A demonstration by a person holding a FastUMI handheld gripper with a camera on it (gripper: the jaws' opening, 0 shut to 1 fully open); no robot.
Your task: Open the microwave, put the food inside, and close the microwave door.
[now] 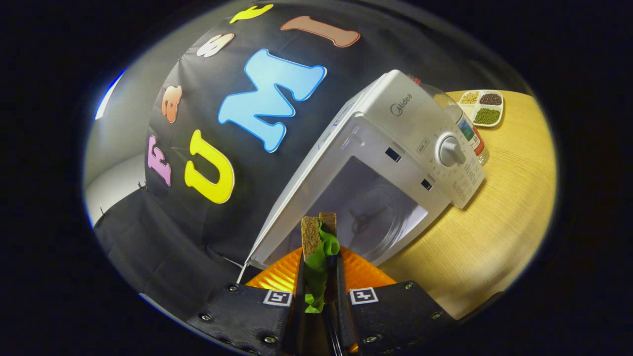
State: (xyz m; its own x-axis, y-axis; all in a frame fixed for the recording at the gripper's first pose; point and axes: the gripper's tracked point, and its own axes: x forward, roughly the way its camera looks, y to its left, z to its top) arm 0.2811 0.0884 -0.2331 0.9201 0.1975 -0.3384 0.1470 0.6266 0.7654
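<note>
Jaws clamped on sandwich (319, 242), tilted, above orange plate (363, 272), facing open microwave (395, 163).

We see even, fairly bright light from above; the table (499, 207) glows warm and the microwave (395, 163) top shows soft sheen. Fisheye bending tilts and curves everything outward. Focus stays mostly sharp, edges darker.

"Midea" on microwave (395, 148) top panel
</note>
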